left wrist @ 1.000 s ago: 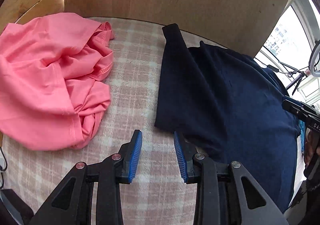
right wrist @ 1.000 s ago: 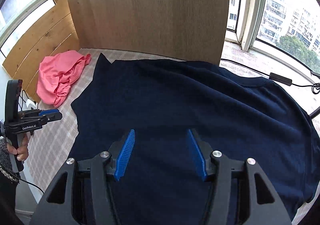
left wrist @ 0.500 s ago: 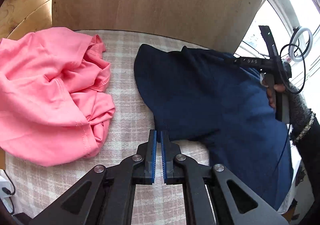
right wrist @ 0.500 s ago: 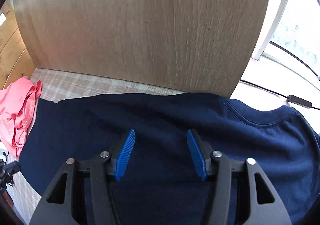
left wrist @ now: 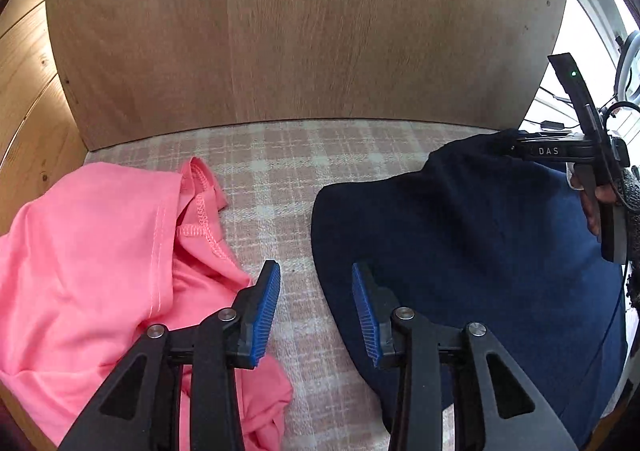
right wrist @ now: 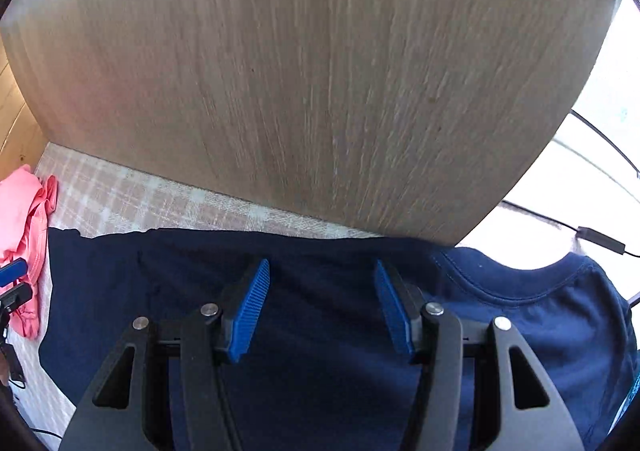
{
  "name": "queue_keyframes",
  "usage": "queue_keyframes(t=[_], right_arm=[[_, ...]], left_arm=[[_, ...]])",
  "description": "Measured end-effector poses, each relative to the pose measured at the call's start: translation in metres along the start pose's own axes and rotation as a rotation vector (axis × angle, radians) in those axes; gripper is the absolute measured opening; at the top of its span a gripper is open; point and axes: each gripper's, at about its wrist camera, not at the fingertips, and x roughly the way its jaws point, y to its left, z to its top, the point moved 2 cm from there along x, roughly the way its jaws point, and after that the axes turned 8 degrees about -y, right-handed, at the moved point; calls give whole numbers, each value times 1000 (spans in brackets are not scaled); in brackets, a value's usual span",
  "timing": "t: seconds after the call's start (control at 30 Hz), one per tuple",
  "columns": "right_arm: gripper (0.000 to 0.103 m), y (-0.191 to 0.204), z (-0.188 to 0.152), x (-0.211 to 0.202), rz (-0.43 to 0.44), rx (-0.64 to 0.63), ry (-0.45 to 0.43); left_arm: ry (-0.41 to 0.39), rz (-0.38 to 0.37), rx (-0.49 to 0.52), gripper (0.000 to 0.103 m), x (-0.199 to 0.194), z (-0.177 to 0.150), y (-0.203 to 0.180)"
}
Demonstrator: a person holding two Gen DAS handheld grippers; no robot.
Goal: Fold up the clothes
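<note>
The navy shirt (right wrist: 304,335) lies spread on the checked cloth (left wrist: 280,159) against the wooden board (left wrist: 304,27), its collar (right wrist: 516,287) toward the window side. The left gripper (left wrist: 316,307) hangs over the shirt's edge and the bare cloth, its 2 jaws opening with nothing between them. The right gripper (right wrist: 322,311) hovers wide over the shirt, gripping nothing. A crumpled pink garment (left wrist: 92,251) lies apart.

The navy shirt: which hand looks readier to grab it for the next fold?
Probably the right. The right gripper hangs open directly over the navy shirt. The left gripper, jaws opening, sits over bare checked cloth beside its edge.
</note>
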Motion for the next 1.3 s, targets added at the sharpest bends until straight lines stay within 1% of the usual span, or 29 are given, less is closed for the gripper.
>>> queue_keyframes(t=[0.03, 0.1, 0.13, 0.2, 0.23, 0.27, 0.37, 0.43, 0.47, 0.53, 0.57, 0.6, 0.63, 0.7, 0.73, 0.87, 0.97, 1.0, 1.03, 1.07, 1.13, 1.17, 1.23, 1.3], right_arm=[[54, 0, 1, 3, -12, 1, -2], [53, -2, 6, 4, -60, 7, -35], [53, -3, 7, 3, -60, 36, -40], [53, -2, 5, -7, -63, 42, -69], [53, 0, 2, -16, -51, 45, -83], [53, 1, -2, -25, -32, 54, -95], [54, 8, -12, -59, 88, 105, -123], [55, 25, -12, -80, 194, 79, -139], [55, 39, -9, -87, 232, 33, -138], [55, 78, -6, -95, 300, -97, -123], [56, 99, -4, -96, 335, -164, -114], [56, 119, -2, -94, 365, -226, -106], [58, 140, -4, -91, 391, -286, -96], [60, 179, -9, -74, 422, -381, -62], [60, 193, -8, -64, 432, -414, -33], [60, 234, -9, -20, 452, -499, 86], [59, 248, -15, -9, 515, -529, 132], [54, 249, -17, -12, 514, -546, 124], [20, 249, -18, -17, 514, -560, 117], [4, 247, -18, -25, 514, -568, 115], [4, 237, -15, -45, 531, -570, 74], [4, 228, -11, -56, 545, -553, 55], [4, 212, -3, -70, 556, -516, 30], [4, 195, 5, -85, 568, -479, 4]], left_arm=[[9, 11, 12, 36, 7, 1, -2], [23, 28, 33, 36, 18, 3, -5], [26, 35, 41, 36, 22, 3, -6], [14, 16, 49, 34, 26, 3, -10], [7, 7, 54, 26, 28, 3, -12], [11, -15, 66, 3, 29, 3, -15], [-4, -72, 28, 4, 18, 2, -14], [-31, -92, -29, 9, -3, -4, -7], [-34, -98, -54, 16, -14, -12, -3], [-38, -109, -102, 24, -35, -29, 3], [-40, -98, -102, 25, -42, -38, 2], [-43, -85, -100, 26, -48, -48, 0], [-32, -89, -108, 27, -56, -58, 0], [-19, -148, -122, 27, -64, -77, -4], [-15, -155, -118, 27, -63, -81, -5], [2, -176, -96, 27, -58, -98, -10], [4, -190, -92, 27, -54, -105, -7], [2, -191, -91, 27, -52, -105, -5], [0, -202, -87, 27, -51, -104, -5], [-2, -213, -82, 27, -50, -103, -4], [-11, -240, -67, 29, -49, -100, -5], [-17, -255, -56, 36, -50, -97, -7], [-19, -288, -41, 41, -46, -92, -11], [-15, -297, -27, 42, -38, -85, -15]])
